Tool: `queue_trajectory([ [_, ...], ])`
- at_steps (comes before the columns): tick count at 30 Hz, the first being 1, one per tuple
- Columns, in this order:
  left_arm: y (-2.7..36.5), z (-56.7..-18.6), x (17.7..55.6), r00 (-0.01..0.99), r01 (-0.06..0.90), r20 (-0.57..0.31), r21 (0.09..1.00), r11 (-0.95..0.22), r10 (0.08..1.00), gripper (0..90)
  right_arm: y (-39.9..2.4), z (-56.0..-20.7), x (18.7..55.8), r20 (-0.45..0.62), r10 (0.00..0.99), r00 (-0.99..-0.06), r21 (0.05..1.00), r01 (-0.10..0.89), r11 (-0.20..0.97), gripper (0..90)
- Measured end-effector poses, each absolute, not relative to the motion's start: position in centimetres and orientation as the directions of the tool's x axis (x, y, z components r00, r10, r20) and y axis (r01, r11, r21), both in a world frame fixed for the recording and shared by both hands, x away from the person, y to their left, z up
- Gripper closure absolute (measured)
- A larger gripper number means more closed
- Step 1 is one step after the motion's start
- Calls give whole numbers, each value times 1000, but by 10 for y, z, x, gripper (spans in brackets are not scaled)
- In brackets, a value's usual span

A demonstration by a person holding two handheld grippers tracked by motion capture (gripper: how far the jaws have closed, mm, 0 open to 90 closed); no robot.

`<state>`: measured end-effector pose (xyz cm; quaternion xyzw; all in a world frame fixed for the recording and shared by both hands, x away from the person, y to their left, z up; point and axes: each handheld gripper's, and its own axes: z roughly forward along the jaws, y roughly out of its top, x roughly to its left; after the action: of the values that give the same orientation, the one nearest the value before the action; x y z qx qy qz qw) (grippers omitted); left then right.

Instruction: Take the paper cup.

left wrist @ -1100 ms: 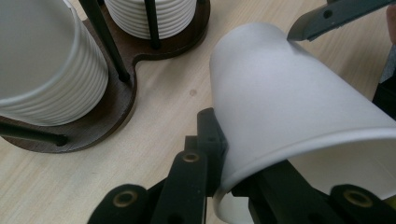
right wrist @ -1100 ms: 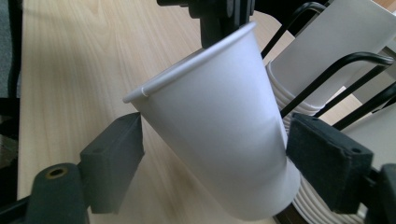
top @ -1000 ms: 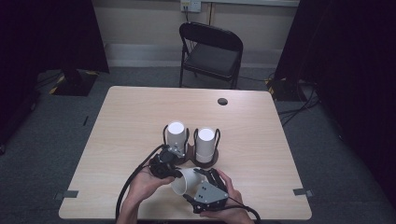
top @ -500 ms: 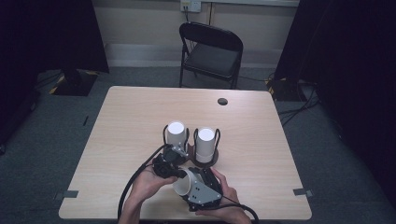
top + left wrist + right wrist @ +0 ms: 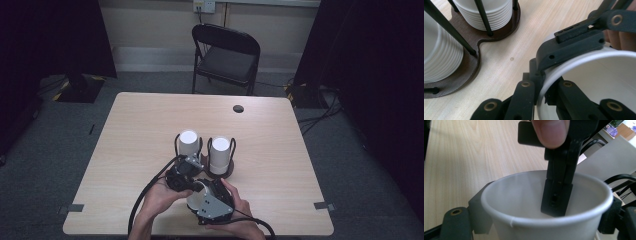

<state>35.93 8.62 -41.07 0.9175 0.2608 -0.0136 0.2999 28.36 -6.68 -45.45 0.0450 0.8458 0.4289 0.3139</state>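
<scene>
paper cup [image 5: 196, 196], white and lying nearly on its side, sits between my two hands just above the near edge of the table [image 5: 280, 150]. my left tool [image 5: 184, 176] has its jaws pressed together on the cup's rim, one jaw inside the mouth and one outside, as the right tool's camera shows with the jaw hanging down into the cup [image 5: 544, 202]. my right tool [image 5: 212, 200] straddles the cup's body, one jaw on either side of the wall; its jaws have just been closing with the cup between them, and i cannot tell whether the pads press the paper yet. in the left tool's view the cup [image 5: 594, 82] shows at the lower right, with the rim running between my own jaws and one of the right tool's jaws lying across its top.

just beyond my hands stands a dark wooden holder [image 5: 220, 172] with thin black rods, carrying two upright stacks of white cups [image 5: 189, 145], side by side. farther back, a small dark disc [image 5: 238, 108] is set into the table, and a black folding chair [image 5: 225, 57] stands behind it.
</scene>
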Motion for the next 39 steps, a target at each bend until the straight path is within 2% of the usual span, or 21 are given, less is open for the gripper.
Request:
queue_trajectory([
  [10, 85, -411, 359, 864, 483, -173, 550, -681, 473, 866, -69, -452, 283, -479, 353, -804, 761, -181, 623, 229],
  [22, 87, -410, 359, 854, 499, -183, 556, -665, 487, 866, -65, -455, 282, -513, 369, -775, 748, -193, 635, 207],
  [25, 89, -412, 359, 849, 508, -205, 568, -648, 486, 855, -63, -455, 281, -528, 367, -766, 737, -199, 645, 217],
  [29, 91, -413, 359, 857, 492, -193, 583, -647, 478, 848, -65, -455, 281, -509, 369, -778, 751, -192, 632, 231],
  [39, 96, -412, 357, 836, 510, -230, 663, -549, 499, 805, -74, -454, 285, -476, 432, -766, 791, -159, 591, 234],
])
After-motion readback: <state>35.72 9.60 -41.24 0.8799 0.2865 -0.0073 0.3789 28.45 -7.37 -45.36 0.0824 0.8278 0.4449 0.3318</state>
